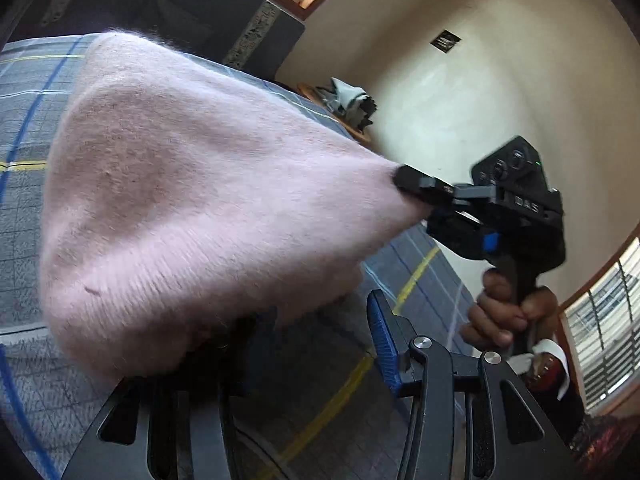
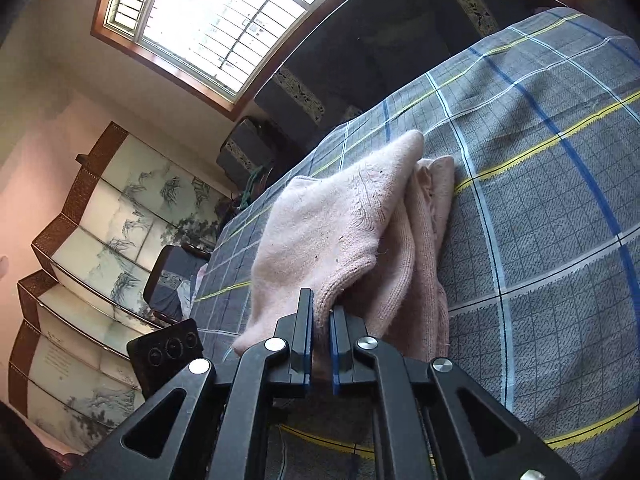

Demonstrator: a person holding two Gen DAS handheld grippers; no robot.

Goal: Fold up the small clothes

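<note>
A pink knitted garment (image 1: 172, 200) hangs stretched between both grippers above a grey plaid bed cover (image 1: 24, 160). In the left wrist view the cloth drapes over my left gripper's left finger and hides it; the right finger's blue pad (image 1: 382, 344) stands apart and bare. My right gripper (image 1: 404, 182) shows there, pinching a corner of the garment. In the right wrist view my right gripper (image 2: 320, 320) is shut on the ribbed edge of the garment (image 2: 340, 232), whose far part lies on the bed cover (image 2: 540, 200).
A dark headboard (image 2: 380, 48) and a window (image 2: 224, 12) lie beyond the bed. A painted folding screen (image 2: 100, 232) stands at the left. A small table with cloths (image 1: 344, 104) sits by the wall. The left gripper's body (image 2: 168, 348) shows nearby.
</note>
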